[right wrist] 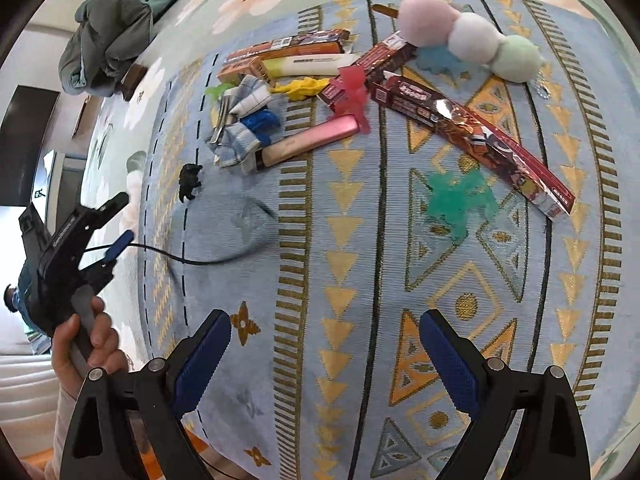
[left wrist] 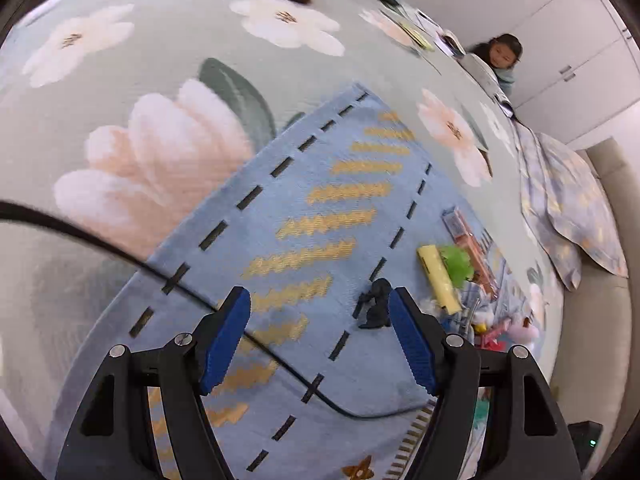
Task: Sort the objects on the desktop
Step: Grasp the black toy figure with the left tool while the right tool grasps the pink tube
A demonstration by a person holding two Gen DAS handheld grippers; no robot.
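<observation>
The desktop objects, among them a long red box [right wrist: 472,128], a pink case [right wrist: 308,140], a yellow highlighter [right wrist: 304,66] and a pom-pom stick [right wrist: 468,36], lie jumbled across the upper half of the right wrist frame on the blue mat [right wrist: 340,280]. By the look of it, sorting has barely started. A black toy figure [left wrist: 376,304] stands apart at lower centre-right of the left view, just beside one finger of the left gripper [left wrist: 320,308], which gapes wide and empty. The right gripper [right wrist: 324,328] is equally wide, holding nothing.

blue-and-gold patterned mat [right wrist: 360,240], black toy animal [right wrist: 189,181].
</observation>
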